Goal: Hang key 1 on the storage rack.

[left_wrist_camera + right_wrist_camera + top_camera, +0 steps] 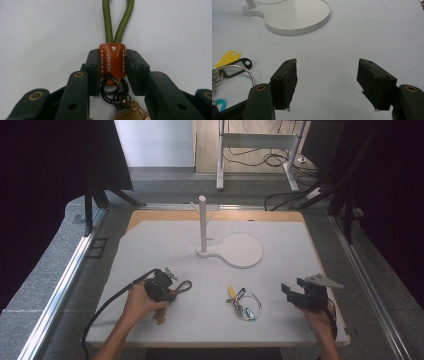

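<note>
A green rope keychain [117, 20] with an orange leather tab [112, 60] lies on the white mat. My left gripper [112, 63] is shut on that tab, both pads pressing its sides. Dark metal rings [113, 91] and a tan leather piece [130, 113] hang behind the tab between the jaws. In the high view the left gripper [167, 282] sits at the front left, the rope loop [184, 286] poking out to its right. My right gripper [292, 290] rests at the front right, and its jaws [327, 80] stand open over bare mat.
A key ring with coloured tags [244, 304] lies between the two grippers; its yellow tag [227, 58] is left of the right jaws. A white stand with an upright post [202, 222] and round base [245, 251] is at mid-table. The mat's front edge [220, 343] is near.
</note>
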Motion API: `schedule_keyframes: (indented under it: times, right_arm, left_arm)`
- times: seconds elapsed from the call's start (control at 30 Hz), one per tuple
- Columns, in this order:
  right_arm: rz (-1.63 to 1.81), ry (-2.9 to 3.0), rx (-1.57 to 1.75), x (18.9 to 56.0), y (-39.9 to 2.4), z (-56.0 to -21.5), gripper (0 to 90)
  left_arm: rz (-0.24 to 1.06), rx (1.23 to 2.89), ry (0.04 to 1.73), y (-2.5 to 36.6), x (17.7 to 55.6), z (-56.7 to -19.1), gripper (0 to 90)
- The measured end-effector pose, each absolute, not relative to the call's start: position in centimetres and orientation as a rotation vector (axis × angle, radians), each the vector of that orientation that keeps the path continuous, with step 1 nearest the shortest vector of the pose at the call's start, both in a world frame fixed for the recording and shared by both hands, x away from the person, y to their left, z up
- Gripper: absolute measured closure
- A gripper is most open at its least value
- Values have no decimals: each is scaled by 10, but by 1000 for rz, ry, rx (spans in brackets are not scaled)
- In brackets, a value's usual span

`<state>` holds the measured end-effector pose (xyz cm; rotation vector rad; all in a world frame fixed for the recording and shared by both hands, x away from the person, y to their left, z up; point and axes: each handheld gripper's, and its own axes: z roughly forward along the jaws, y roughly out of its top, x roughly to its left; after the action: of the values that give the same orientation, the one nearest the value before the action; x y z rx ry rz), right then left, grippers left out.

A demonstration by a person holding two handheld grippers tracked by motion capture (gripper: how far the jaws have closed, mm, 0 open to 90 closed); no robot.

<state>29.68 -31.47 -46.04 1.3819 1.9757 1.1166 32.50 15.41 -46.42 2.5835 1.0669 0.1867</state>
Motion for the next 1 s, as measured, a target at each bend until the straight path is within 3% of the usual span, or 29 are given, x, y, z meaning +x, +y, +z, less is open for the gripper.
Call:
schedule_keyframes:
  times: [0.2, 0.57, 1.0]
  right_arm:
    - [1116, 1965, 1390, 297, -317, -461, 329]
    - [1121, 1955, 1396, 296, -320, -460, 333]
    - [1127, 1955, 1402, 295, -322, -460, 335]
  left_arm:
    - [188, 2584, 1036, 155, 324, -464, 673]
    - [-58, 2375, 956, 177, 333, -445, 674]
    - [-103, 2229, 947, 193, 339, -433, 674]
